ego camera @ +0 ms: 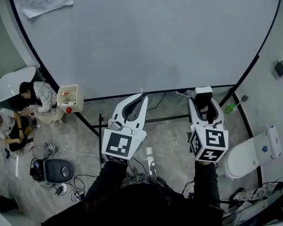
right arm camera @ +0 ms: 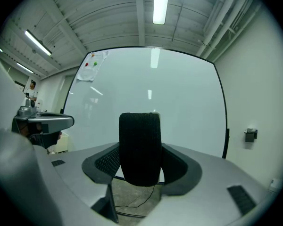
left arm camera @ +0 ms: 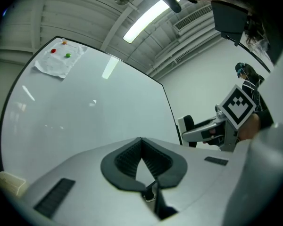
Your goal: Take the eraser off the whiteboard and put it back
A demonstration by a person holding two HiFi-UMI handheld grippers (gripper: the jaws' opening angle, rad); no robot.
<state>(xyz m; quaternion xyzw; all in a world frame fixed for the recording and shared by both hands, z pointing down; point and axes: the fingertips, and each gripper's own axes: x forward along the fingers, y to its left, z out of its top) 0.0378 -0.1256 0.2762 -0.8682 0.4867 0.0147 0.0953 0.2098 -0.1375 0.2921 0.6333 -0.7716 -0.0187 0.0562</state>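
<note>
Right gripper [ego camera: 205, 111]: jaws clamped on the eraser [right arm camera: 140, 145], black felt face toward its camera. The eraser is held upright, clear of the whiteboard [ego camera: 151, 36], near its lower edge. Left gripper [ego camera: 142, 97]: jaws together at the tips, empty.

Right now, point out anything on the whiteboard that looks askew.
The paper in the top left corner of the whiteboard hangs crooked. The eraser is off it, clamped in the jaws of the right gripper.
</note>
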